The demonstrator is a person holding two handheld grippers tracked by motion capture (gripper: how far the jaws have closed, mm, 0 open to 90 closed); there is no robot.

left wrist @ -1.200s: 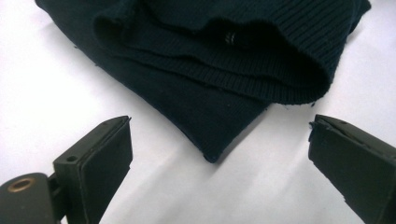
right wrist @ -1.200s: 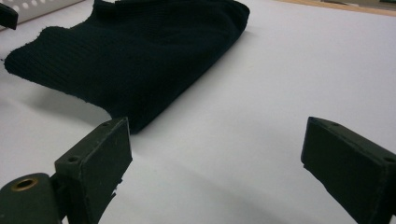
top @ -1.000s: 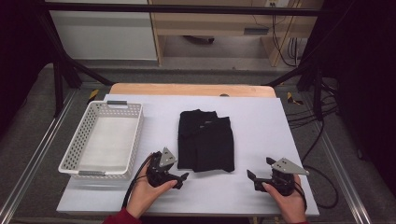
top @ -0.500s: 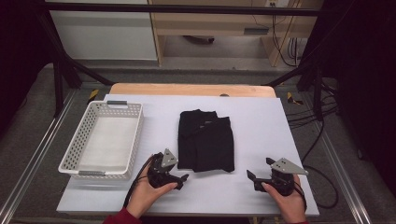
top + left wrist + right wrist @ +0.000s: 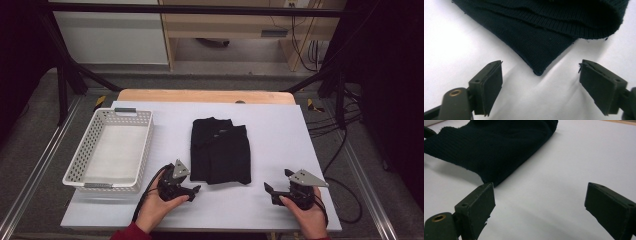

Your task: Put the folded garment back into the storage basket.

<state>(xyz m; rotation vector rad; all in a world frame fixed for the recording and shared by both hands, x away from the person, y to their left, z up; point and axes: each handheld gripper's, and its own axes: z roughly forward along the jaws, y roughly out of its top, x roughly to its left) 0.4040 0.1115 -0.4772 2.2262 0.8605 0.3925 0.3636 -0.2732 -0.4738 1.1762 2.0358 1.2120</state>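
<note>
Room: dark around the edges; pale cabinet at upper left of the high view, wooden furniture at top centre, cables hanging at upper right, grey floor either side.
Table (image 5: pixel 300 150): white sheet over a wooden top, a strip of wood showing along the far edge.
Basket (image 5: pixel 80 167): white, perforated, nothing inside, left of centre in the high view, well apart from the garment.
Garment (image 5: pixel 220 150): black ribbed knit, folded flat, centre of the high view; near corner just ahead of the left tool's jaws (image 5: pixel 537 71), another corner close to the right tool's left jaw (image 5: pixel 491 181).
Left gripper (image 5: pixel 192 189): released, jaws just been closing, cloth corner ahead and not yet between the pads; lower centre-left, just beside the garment's near left corner.
Right gripper (image 5: pixel 268 189): released, nothing held; lower right, a little apart from the garment.
Done: folding, apparently.
Left: likely grasping both near corners, lifting, moving to the basket.
</note>
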